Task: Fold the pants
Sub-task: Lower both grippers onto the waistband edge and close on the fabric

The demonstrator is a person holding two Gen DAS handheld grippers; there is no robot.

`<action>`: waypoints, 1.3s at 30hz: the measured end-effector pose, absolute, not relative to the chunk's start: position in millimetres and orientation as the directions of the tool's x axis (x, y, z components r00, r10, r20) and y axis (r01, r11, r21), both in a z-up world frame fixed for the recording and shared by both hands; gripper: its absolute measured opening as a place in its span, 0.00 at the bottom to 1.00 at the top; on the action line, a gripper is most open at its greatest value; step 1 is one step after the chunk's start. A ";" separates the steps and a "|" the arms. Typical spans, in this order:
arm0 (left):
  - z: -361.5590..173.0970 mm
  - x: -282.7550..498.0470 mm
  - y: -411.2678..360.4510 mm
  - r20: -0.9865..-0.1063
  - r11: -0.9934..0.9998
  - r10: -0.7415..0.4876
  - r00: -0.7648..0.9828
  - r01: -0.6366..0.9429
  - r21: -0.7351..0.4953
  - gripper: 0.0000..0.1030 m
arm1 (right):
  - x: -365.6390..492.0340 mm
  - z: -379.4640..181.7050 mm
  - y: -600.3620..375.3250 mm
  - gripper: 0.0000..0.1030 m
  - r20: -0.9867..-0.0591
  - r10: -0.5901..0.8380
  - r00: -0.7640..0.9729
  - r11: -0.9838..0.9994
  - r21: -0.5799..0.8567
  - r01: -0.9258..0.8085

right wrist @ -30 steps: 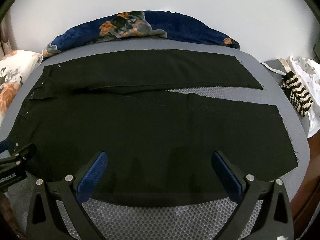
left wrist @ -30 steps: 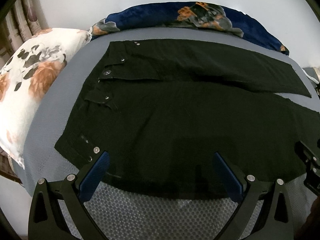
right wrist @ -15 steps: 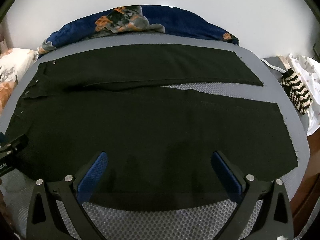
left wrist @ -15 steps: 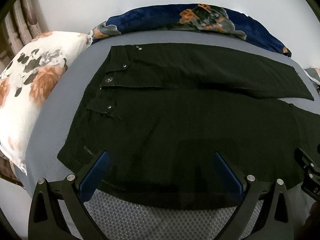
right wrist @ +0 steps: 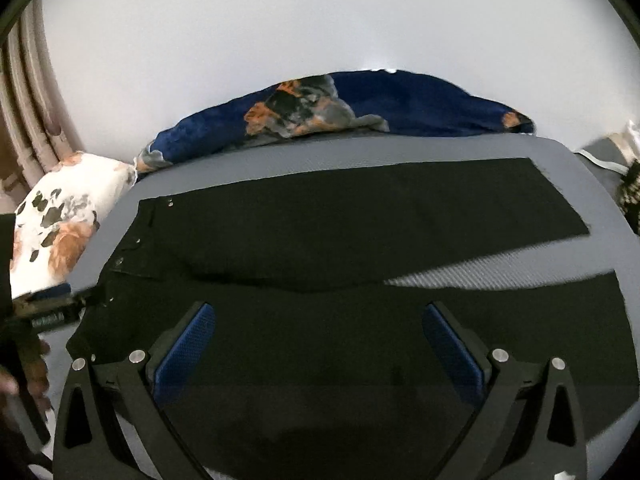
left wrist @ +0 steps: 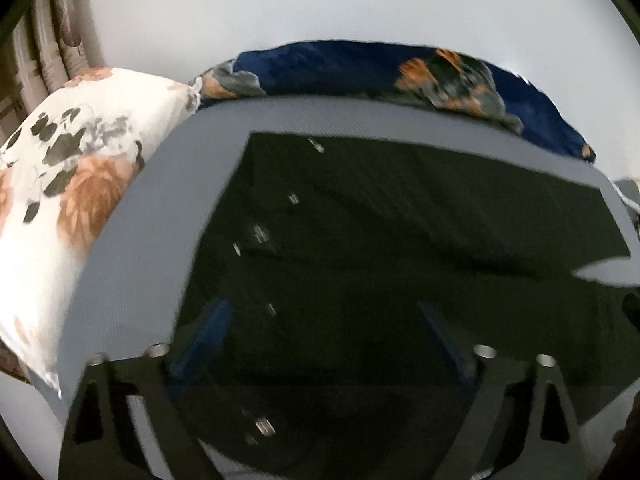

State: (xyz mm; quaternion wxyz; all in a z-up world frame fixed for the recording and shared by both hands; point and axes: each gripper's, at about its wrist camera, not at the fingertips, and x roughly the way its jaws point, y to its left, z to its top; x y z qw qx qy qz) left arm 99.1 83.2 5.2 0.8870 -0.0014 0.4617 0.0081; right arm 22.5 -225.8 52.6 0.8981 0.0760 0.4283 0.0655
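Note:
Black pants [right wrist: 360,236] lie flat on a grey bed [right wrist: 560,152], waist with metal buttons to the left, two legs stretching right with a grey gap between them. In the left wrist view the pants [left wrist: 400,240] fill the middle, blurred by motion. My left gripper [left wrist: 324,332] is open, low over the near waist edge, fabric between its blue pads. My right gripper [right wrist: 324,344] is open, low over the near leg's front edge. The left gripper also shows at the left edge of the right wrist view [right wrist: 48,312].
A white floral pillow [left wrist: 60,200] lies left of the bed. A rolled blue floral blanket [right wrist: 340,108] lies along the far edge against a white wall. A striped black and cream item [right wrist: 630,188] sits at the far right. Curtains [left wrist: 52,32] hang at the far left.
Both grippers have dropped lower and moved forward over the near edge of the pants. The honeycomb mat in front is no longer visible. The left view is now blurred.

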 end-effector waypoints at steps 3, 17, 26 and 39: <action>6.5 129.7 112.4 -0.820 0.998 -0.031 0.571 -0.024 -0.055 0.70 | 46.5 55.2 -226.4 1.00 -0.748 0.212 0.629 0.972 0.228 -0.057; -47.1 273.6 218.0 -0.776 0.859 -0.394 0.494 -0.102 -0.501 0.52 | 146.5 13.6 -201.9 1.00 -0.796 0.271 0.542 0.952 0.306 -0.027; -77.0 309.1 233.0 -0.728 0.776 -0.532 0.432 -0.095 -0.623 0.45 | 180.9 -16.5 -190.5 1.00 -0.833 0.271 0.483 0.954 0.301 -0.017; -75.6 337.0 210.8 -0.664 0.708 -0.650 0.370 -0.021 -0.705 0.30 | 220.8 -34.2 -180.3 1.00 -0.841 0.273 0.468 0.957 0.287 -0.043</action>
